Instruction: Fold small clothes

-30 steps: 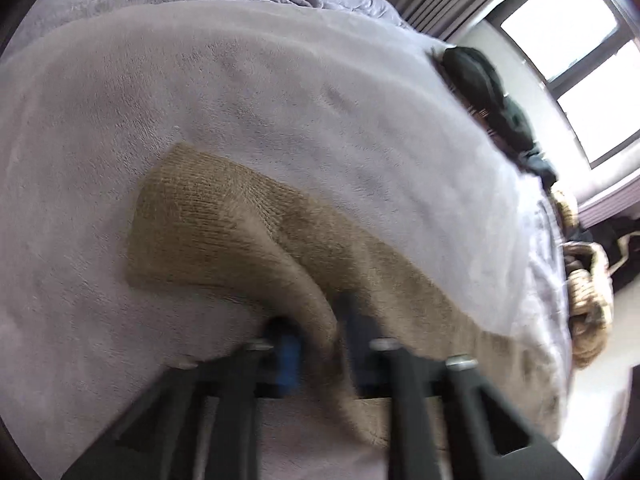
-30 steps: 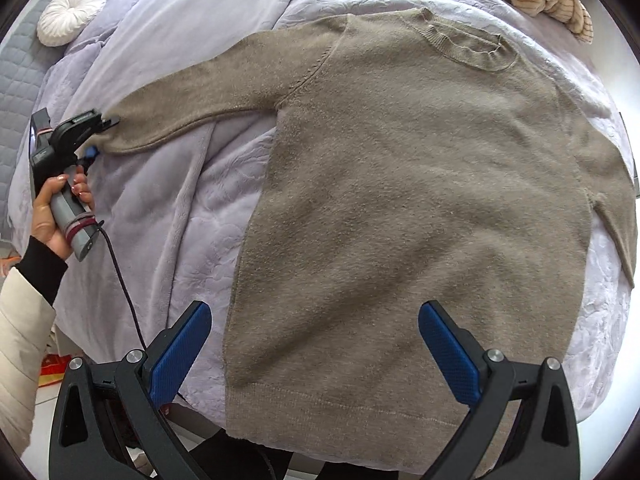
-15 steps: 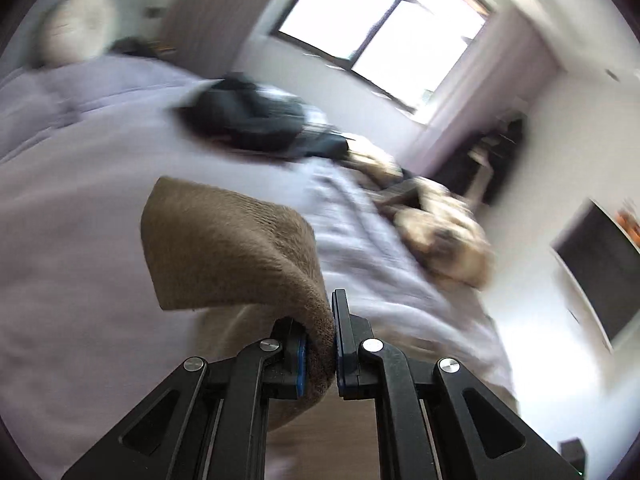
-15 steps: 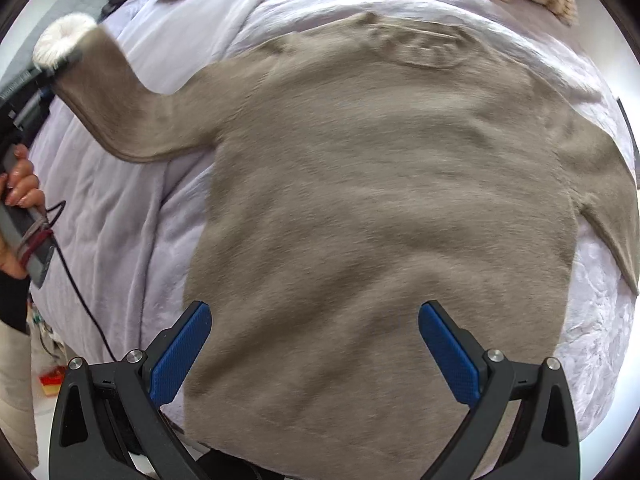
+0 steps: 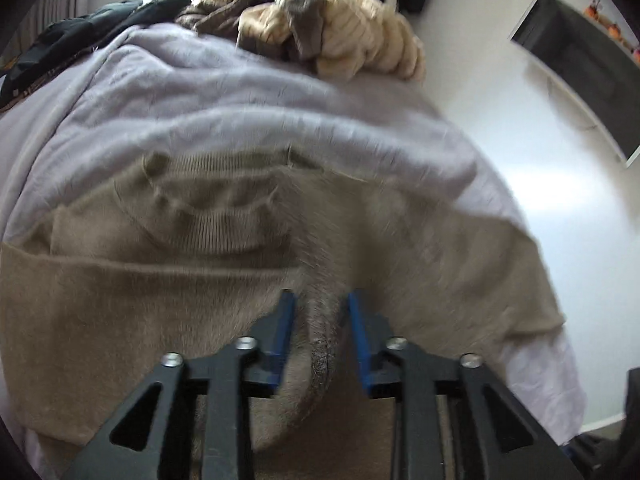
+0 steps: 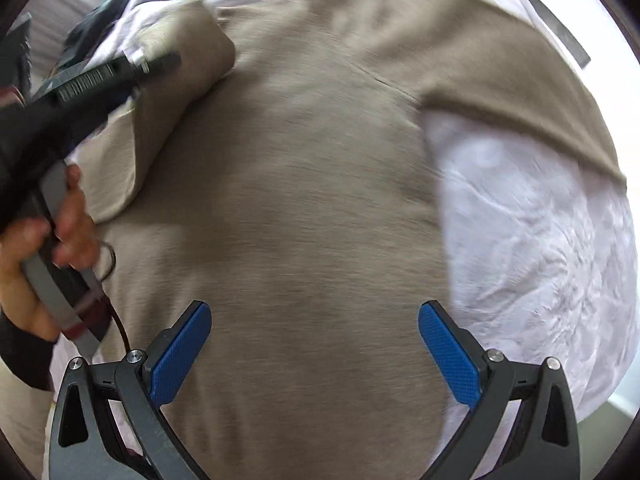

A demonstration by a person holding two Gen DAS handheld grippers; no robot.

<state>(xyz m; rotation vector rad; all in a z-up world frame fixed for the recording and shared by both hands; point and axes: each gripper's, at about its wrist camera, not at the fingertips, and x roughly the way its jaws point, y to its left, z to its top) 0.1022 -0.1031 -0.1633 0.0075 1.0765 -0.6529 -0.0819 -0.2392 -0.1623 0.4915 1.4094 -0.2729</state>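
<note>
Left gripper [image 5: 318,322] has just been spreading its jaws; the sweater sleeve [image 5: 322,344] lies loose between the blue pads, untouched. Right gripper [image 6: 314,350] hovers spread wide, holding nothing, over the taupe sweater [image 6: 304,208], which lies flat on the lavender bedspread [image 6: 532,248] with that sleeve brought across its chest.

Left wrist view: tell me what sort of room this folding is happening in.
Most likely a bedroom in a home. A tan sweater is spread on a bed covered by a lilac blanket, more clothes are heaped at its far edge, and a flat dark screen hangs on the white wall.
</note>
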